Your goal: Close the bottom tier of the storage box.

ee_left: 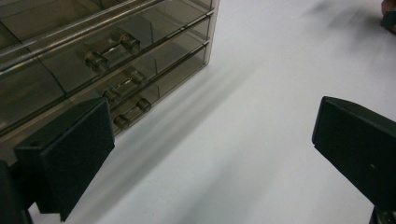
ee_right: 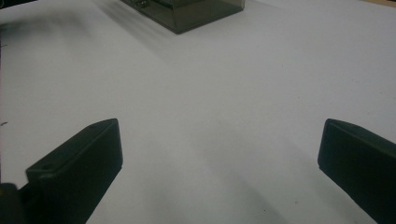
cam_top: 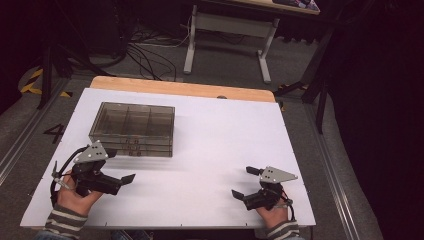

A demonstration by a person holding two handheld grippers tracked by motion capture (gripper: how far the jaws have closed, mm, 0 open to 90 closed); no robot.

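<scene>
We observe a translucent smoke-grey drawer box (cam_top: 133, 129) standing upright on the white surface (cam_top: 215, 145), toward its far left quarter, its front facing the near edge. From above we see its top level split into three compartments; in the left gripper view the box (ee_left: 100, 56) shows stacked drawers, all pushed in flush, each bearing a clear bar handle (ee_left: 112, 48) at the middle of its front. In the right gripper view we see one lower corner of the box (ee_right: 187, 11).

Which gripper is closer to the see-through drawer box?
Left. The left gripper sits just in front of the drawer box, fingers apart. The right gripper rests far off toward the white board's near right corner.
</scene>
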